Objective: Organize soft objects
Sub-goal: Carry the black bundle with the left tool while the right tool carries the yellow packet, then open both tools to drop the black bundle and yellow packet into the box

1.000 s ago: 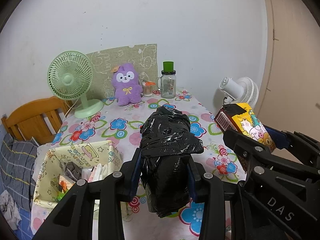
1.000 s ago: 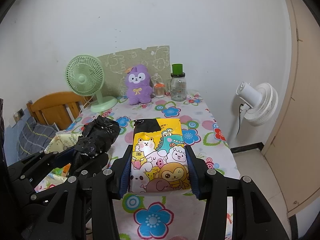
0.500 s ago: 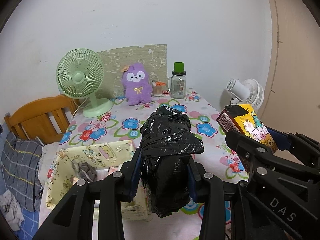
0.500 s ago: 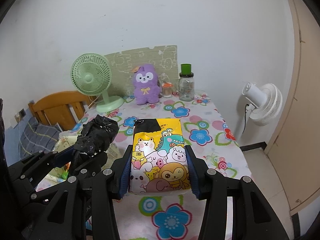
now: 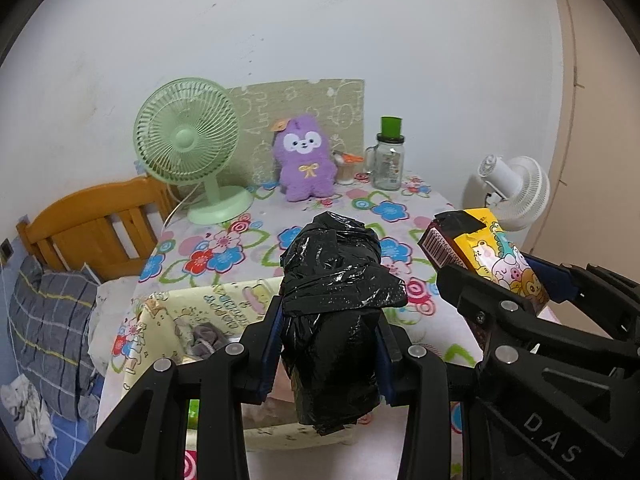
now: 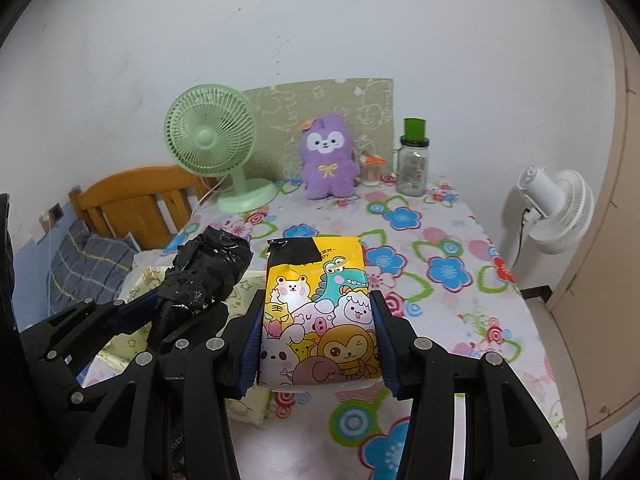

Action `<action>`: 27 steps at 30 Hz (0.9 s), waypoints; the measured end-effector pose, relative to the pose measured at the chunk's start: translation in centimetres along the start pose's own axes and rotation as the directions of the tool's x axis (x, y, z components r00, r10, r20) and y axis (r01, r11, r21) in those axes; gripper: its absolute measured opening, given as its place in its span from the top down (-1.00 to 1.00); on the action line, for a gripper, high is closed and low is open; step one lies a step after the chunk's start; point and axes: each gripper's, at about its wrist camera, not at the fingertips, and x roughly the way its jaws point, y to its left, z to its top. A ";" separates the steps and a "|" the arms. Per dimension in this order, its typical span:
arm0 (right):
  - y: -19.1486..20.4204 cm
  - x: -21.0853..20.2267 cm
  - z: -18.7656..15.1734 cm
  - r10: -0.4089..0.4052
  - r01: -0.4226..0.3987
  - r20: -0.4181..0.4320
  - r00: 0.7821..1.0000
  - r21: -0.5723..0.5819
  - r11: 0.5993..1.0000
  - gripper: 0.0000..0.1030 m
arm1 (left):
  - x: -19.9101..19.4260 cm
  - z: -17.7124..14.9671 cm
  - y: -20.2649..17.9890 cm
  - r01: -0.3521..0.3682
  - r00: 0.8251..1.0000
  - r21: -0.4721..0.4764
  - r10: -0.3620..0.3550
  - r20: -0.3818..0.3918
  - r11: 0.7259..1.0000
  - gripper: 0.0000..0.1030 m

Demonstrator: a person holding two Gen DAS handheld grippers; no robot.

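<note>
My left gripper (image 5: 328, 344) is shut on a black plastic bundle (image 5: 336, 312) and holds it above the near end of the floral table. The bundle also shows in the right wrist view (image 6: 200, 276). My right gripper (image 6: 318, 340) is shut on a yellow cartoon-animal packet (image 6: 320, 320), held beside the bundle on its right; the packet also shows in the left wrist view (image 5: 488, 256). A pale yellow fabric bin (image 5: 192, 312) with soft items inside sits below and left of the left gripper. A purple plush toy (image 5: 306, 160) stands at the table's far edge.
A green desk fan (image 5: 192, 144) stands far left on the table, a glass jar with green lid (image 5: 390, 160) far right. A white floor fan (image 6: 556, 208) stands right of the table. A wooden bed frame (image 5: 92, 224) and plaid bedding (image 5: 44, 332) lie left.
Both grippers have drawn back from the table toward its near edge and shifted left, each still holding its object. The fabric bin now sits right under the left gripper.
</note>
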 end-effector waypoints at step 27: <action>9.0 8.7 -0.5 0.032 -0.042 -0.107 0.994 -0.085 0.995 -0.02 | 5.9 -2.6 8.9 -0.026 0.992 -0.064 0.018 -0.128 0.998 -0.29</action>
